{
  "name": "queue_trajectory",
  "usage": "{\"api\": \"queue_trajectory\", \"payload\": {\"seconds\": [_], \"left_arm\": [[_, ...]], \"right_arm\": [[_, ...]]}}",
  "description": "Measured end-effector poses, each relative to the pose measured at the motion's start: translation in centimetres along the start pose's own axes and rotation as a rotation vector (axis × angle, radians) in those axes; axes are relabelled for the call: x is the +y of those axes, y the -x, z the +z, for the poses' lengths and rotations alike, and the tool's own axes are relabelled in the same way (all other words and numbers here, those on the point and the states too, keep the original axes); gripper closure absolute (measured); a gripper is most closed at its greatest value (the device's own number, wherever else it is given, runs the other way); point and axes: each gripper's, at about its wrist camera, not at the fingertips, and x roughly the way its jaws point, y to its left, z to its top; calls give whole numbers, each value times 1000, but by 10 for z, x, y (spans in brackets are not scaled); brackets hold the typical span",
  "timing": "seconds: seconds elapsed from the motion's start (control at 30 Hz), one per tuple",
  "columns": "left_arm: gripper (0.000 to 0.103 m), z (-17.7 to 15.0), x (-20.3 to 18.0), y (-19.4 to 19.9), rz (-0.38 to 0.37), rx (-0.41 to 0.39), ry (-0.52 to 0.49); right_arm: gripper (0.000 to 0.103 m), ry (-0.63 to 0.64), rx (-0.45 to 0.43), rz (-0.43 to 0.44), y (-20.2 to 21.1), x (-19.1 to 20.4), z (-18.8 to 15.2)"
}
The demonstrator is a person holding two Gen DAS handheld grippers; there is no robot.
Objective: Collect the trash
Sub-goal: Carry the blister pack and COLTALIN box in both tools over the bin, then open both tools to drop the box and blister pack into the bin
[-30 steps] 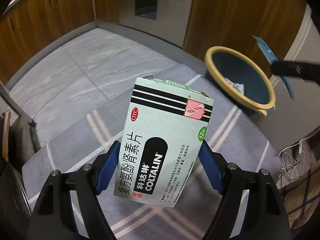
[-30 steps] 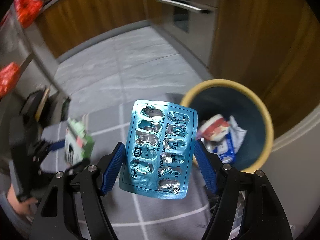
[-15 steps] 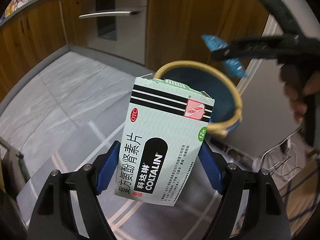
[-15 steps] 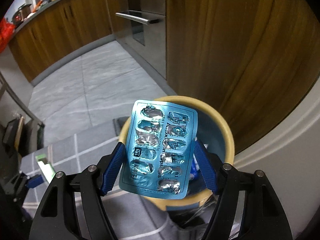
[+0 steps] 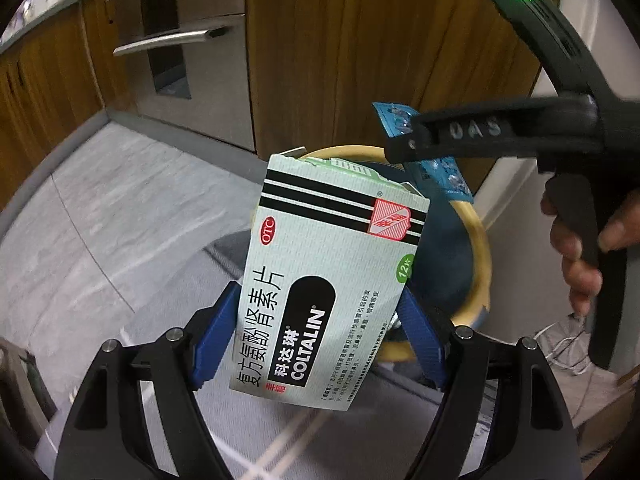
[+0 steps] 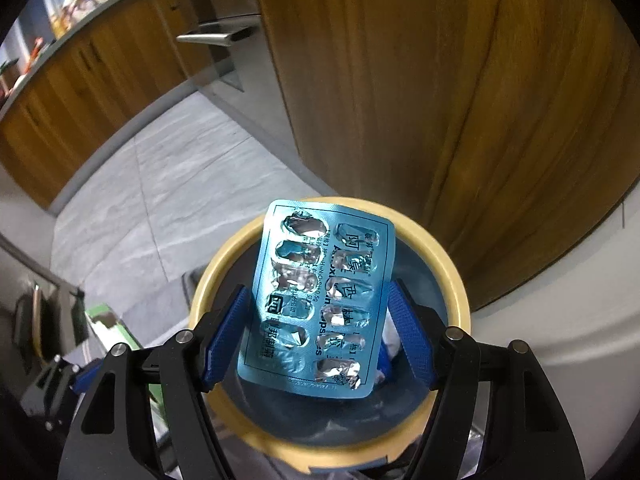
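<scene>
Right tool (image 6: 316, 344) clenched on blister pack (image 6: 320, 300) over bin (image 6: 452, 280); left tool (image 5: 320, 332) clamped on box (image 5: 332, 280), which could be dropped short of rim.

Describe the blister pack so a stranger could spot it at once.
Find the round bin with the yellow rim standing on the grey floor against the wooden cabinet. Directly above its opening, the right tongs grip a flat blue foil blister pack. Unlike the pale green COLTALIN box in the left tongs, it is thin, shiny, and its pill pockets are torn open.

Probably kitchen: wooden cabinets (image 6: 88, 92), oven (image 5: 180, 52).
</scene>
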Motion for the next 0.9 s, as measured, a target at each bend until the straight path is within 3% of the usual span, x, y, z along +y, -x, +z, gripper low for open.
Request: {"api": "queue_trajectory", "payload": {"seconds": [0.17,0.57,0.9], "left_arm": [[26,1,-12,-18,1,11,-60],[26,11,-37,-37,-19,-12,-99],[24,5,-37,-42,-2,11,-76]], "right_arm": [[31,-8,4,7,-11,0,9],[31,-88,-36,-12,-9,-16,23],[30,-95,-29,-1,-11,-20,23]]}}
